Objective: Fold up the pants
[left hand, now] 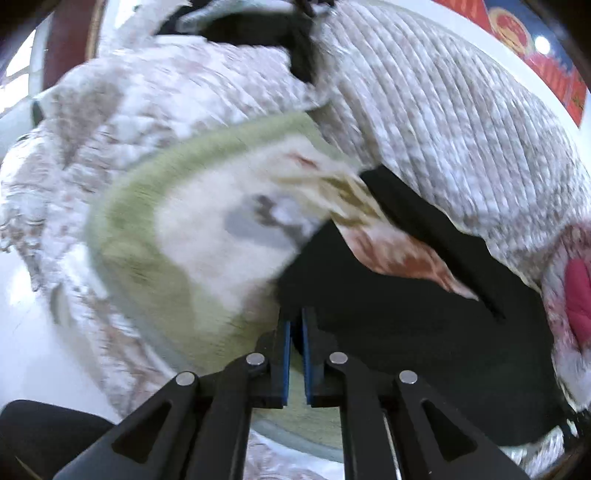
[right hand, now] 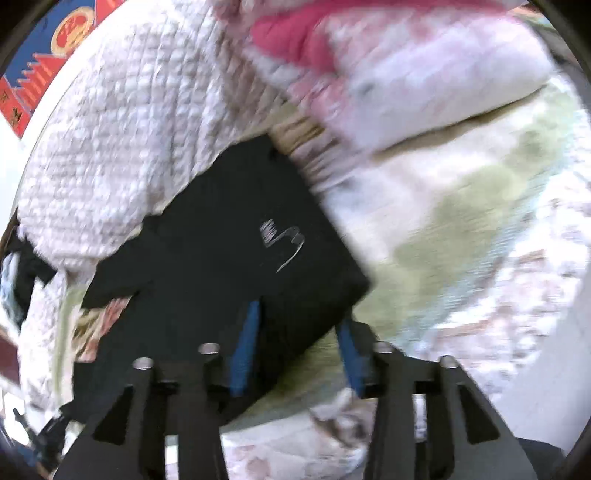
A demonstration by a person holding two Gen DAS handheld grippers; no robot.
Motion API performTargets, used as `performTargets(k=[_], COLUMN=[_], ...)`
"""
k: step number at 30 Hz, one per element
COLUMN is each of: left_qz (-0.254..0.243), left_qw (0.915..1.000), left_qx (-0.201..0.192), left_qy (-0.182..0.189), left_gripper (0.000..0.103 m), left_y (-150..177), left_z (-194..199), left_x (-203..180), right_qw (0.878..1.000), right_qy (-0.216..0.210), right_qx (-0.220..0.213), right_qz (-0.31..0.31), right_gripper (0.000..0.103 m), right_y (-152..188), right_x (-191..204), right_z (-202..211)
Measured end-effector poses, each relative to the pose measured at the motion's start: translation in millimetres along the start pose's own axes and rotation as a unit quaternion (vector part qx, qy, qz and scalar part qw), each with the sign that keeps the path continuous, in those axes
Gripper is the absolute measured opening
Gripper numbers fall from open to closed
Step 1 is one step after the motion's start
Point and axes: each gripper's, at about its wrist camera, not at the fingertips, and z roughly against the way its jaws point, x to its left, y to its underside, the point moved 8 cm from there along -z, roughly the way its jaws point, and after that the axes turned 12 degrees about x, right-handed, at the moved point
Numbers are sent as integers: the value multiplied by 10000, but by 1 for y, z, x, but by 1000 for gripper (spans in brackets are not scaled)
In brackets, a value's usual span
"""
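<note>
The black pants (left hand: 406,325) lie folded on a green-bordered blanket (left hand: 155,206). In the right wrist view the pants (right hand: 221,240) show a small white logo, and one corner points down to the right. My right gripper (right hand: 298,314) is open, and that corner lies loose between its blue pads (right hand: 245,343). My left gripper (left hand: 296,317) sits at the left edge of the pants. Its blue pads (left hand: 286,354) stand only a narrow slit apart. The slit is dark near the tips, so I cannot tell whether cloth is pinched there. Both views are blurred.
A quilted pale bedspread (left hand: 443,122) bulges behind the pants. A pink-and-red pillow (right hand: 369,55) lies to their right. Dark clothing (left hand: 258,29) is heaped at the far end. A red-and-blue poster (left hand: 535,48) hangs on the wall beyond. White floor (left hand: 37,332) shows at the left.
</note>
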Motion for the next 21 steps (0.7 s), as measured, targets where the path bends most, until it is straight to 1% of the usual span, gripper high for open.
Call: performTargets(k=[1,3,5,6,7,9,10,11,12,13,14,15,16,18,19,21], left_qz=[-22,-215,-493,-732,-953,-1283,-1495,-1616,-1664,-1751,-1863,-1921,-2002,-2042,-2014,-2089], left_qw=[9999,9996,9986,9969,9948,9912,9878,9851,9824,9778,9732,9730,9728,9719,9730,9736], left_qx=[-83,-202,-160,-83,-19,123,237,388,585,773,929,954,967,1082,1052,902], left_qy=[-59,-35,126,261,369,314,367,452,623,855,981,855,654,453,410,185], left_gripper=[10,10,15,27,34,34,35,35,35,35,35,35,35,35,35,35], left_y=[-4,-12,-17,-20,-22,-27,-27,-25,-22,-17,-11,-7,-3,5,6,3], left_z=[3,6,2,-3,-10,-28,-37,-46,-55,-60,-68,-74,-82,-95,-97,-97], left_x=[0,-10,-27,-41,-54,-76,-87,-96,-106,-114,-122,-124,-124,-123,-121,-124], right_qw=[9998,9989,9965,9955,9944,9914,9885,9852,9833,9807,9782,9753,9748,9781,9808,9835], right_qy=[85,241,398,435,435,417,529,663,706,802,939,1066,1093,1039,957,861], right_qx=[-175,-397,-631,-654,-655,-727,-822,-1012,-1154,-1349,-1502,-1637,-1654,-1406,-1154,-688], right_qz=[-68,19,375,533,699,1001,1154,1215,1215,1163,1086,1030,1025,1126,1249,1435], right_gripper=[47,47,47,48,49,49,49,49,49,49,49,49,49,49,49,49], right_y=[-2,-8,-16,-19,-22,-29,-34,-41,-45,-51,-56,-59,-59,-56,-53,-45], right_x=[-5,-3,12,20,30,48,57,62,62,62,60,56,56,57,62,64], right_z=[9,18,23,22,20,19,19,25,30,38,43,46,45,32,17,-7])
